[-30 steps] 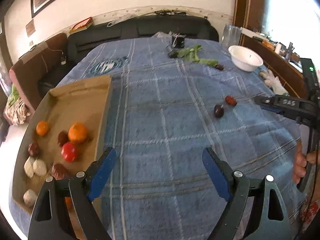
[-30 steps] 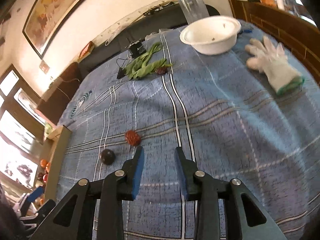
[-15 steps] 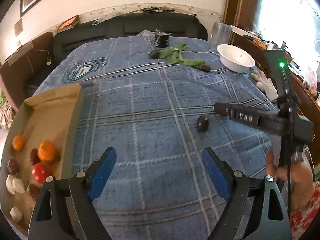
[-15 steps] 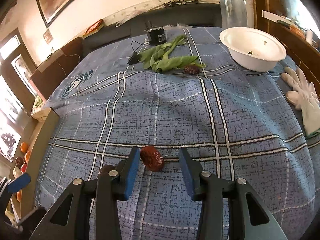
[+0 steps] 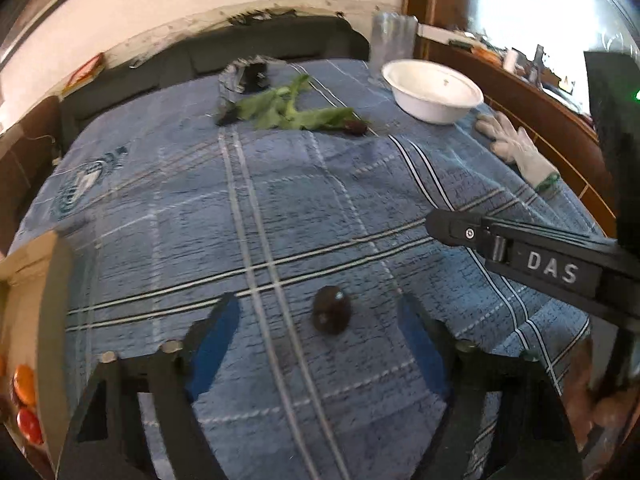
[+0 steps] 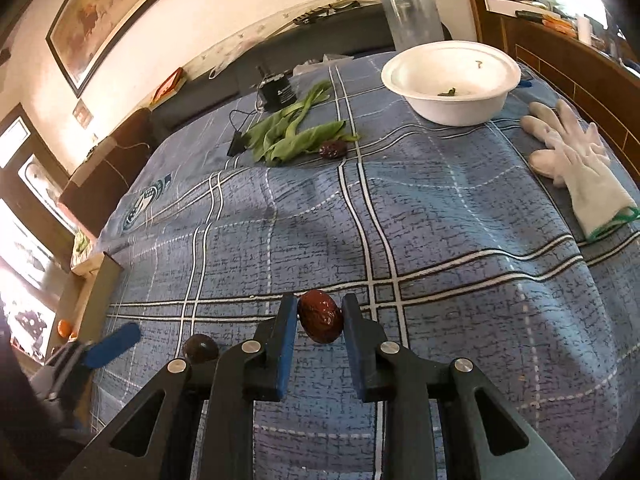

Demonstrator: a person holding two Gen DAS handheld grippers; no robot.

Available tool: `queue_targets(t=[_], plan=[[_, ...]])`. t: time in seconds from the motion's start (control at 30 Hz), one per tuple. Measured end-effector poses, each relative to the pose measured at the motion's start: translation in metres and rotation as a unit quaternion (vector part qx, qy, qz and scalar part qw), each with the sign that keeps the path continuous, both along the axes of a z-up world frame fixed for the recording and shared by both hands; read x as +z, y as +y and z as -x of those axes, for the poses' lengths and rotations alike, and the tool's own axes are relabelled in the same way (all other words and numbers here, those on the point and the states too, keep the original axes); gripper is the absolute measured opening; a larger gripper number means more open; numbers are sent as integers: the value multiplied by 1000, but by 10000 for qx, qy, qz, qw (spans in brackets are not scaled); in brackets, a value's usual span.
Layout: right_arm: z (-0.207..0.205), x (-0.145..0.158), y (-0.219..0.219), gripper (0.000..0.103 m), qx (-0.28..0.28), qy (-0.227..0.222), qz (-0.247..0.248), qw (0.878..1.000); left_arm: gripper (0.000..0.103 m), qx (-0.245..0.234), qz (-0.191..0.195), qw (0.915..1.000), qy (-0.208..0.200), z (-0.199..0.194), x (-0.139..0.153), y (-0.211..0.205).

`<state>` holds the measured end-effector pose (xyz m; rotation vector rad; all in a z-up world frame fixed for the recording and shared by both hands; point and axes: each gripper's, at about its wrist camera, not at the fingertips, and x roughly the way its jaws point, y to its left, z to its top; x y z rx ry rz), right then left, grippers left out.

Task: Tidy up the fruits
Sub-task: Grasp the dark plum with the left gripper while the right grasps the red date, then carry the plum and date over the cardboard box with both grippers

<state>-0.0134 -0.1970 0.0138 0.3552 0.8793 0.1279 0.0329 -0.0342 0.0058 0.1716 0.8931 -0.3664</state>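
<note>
A dark round fruit [image 5: 331, 314] lies on the blue checked cloth between the wide-open fingers of my left gripper [image 5: 320, 324]; it also shows in the right wrist view [image 6: 200, 348]. A red-brown date [image 6: 321, 321] sits between the blue pads of my right gripper [image 6: 320, 320], which closes around it; whether the pads touch it is unclear. The right gripper's body [image 5: 540, 264] crosses the left wrist view. Another dark date [image 6: 333, 149] lies beside green leaves [image 6: 292, 136]. A cardboard tray [image 5: 36, 304] at the left holds orange and red fruits [image 5: 26, 400].
A white bowl [image 6: 450, 80] and a clear container [image 6: 412, 12] stand at the far right. A white glove [image 6: 576, 168] lies at the right edge. A black device with a cable [image 6: 276, 92] sits behind the leaves. A dark sofa lies beyond the table.
My left gripper has swung right and forward, bringing the dark fruit between its fingers. My right gripper has advanced around the red-brown date and its jaws have narrowed on it.
</note>
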Motion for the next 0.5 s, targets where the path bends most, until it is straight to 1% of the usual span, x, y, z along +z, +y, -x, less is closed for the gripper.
queue_targets(t=[0.03, 0.07, 0.1, 0.13, 0.2, 0.3, 0.43, 0.5], plan=[[0, 0, 1, 25, 5, -3, 12, 10000, 45, -45, -8, 10000, 86, -2, -3, -1], [0, 1, 2, 25, 14, -10, 35, 10000, 31, -55, 3, 9998, 172, -4, -6, -2], [0, 1, 3, 25, 29, -19, 54, 10000, 28, -76, 94, 9998, 165, -3, -6, 0], [1, 2, 4, 25, 51, -39, 67, 10000, 19, -59, 101, 9998, 179, -3, -5, 2], [2, 5, 6, 25, 85, -95, 82, 9999, 19, -22, 165, 9997, 194, 1, -3, 7], [3, 6, 7, 25, 164, -117, -108, 9997, 19, 103, 284, 9994, 139, 13, 8, 20], [6, 9, 9, 25, 335, -193, -489, 9981, 19, 338, 502, 9981, -81, 36, 29, 50], [9, 10, 9, 25, 447, -232, -833, 9952, 19, 463, 607, 9970, -135, 46, 37, 65]])
